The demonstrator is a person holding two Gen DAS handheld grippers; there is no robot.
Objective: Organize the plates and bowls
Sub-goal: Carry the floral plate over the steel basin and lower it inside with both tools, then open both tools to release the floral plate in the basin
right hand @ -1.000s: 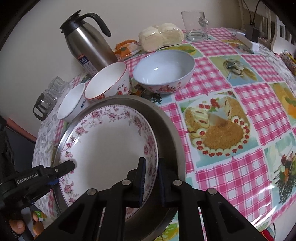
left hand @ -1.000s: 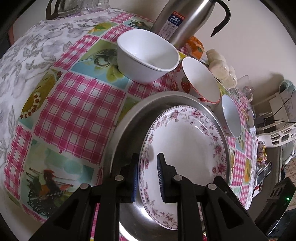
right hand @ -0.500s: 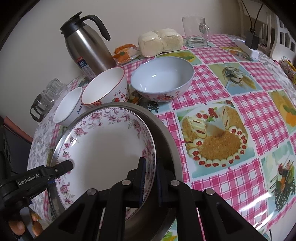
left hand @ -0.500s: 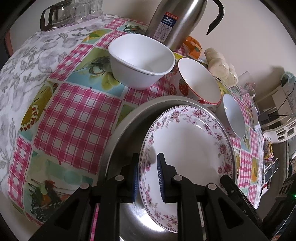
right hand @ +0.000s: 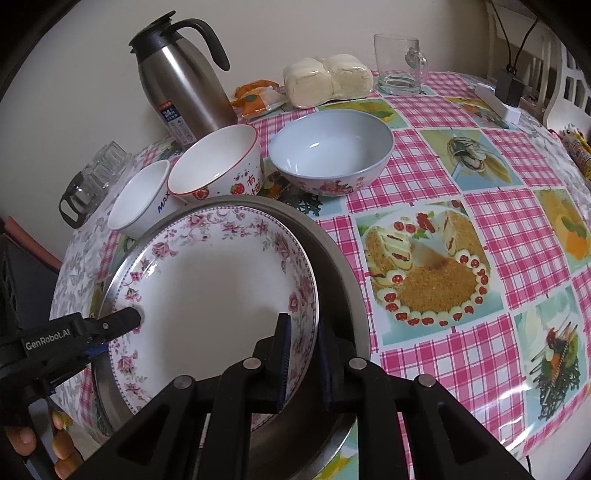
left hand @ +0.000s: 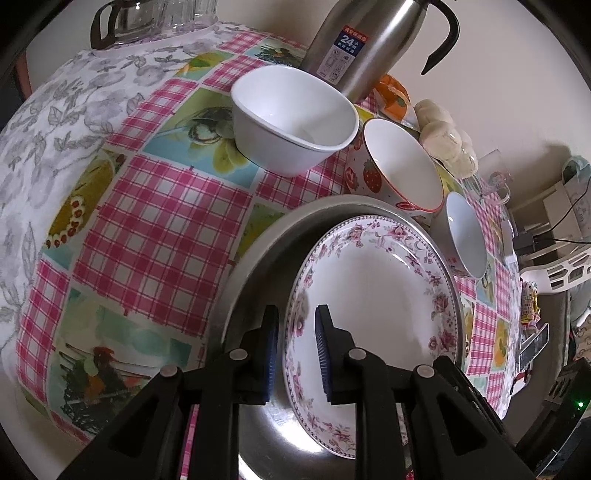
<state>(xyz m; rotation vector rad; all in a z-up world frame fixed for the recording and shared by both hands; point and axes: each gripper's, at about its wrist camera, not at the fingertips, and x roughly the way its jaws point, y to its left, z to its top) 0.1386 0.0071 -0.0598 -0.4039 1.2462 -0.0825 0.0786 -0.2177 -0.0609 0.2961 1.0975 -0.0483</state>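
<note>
A white plate with a pink floral rim [left hand: 380, 291] [right hand: 221, 288] is held over a steel pan [left hand: 258, 266] [right hand: 343, 280]. My left gripper [left hand: 295, 350] is shut on the plate's near rim. My right gripper [right hand: 301, 358] is shut on the plate's opposite rim. The left gripper also shows in the right wrist view [right hand: 122, 321]. Behind the pan stand a plain white bowl [left hand: 291, 118], a strawberry-print bowl [left hand: 399, 166] [right hand: 218, 166] and a pale blue bowl [right hand: 330, 151] [left hand: 463, 236].
A steel thermos jug [right hand: 181, 81] [left hand: 351, 37] stands at the back by the wall. Wrapped buns [right hand: 328, 79], a snack packet [right hand: 258, 98], a glass mug [right hand: 399, 64] and a glass pot [left hand: 136, 22] sit around it. A white power adapter [right hand: 498, 103] lies far right.
Both grippers have lifted the plate slightly and the views have pulled back; the plate sits higher over the steel pan than a second ago.
</note>
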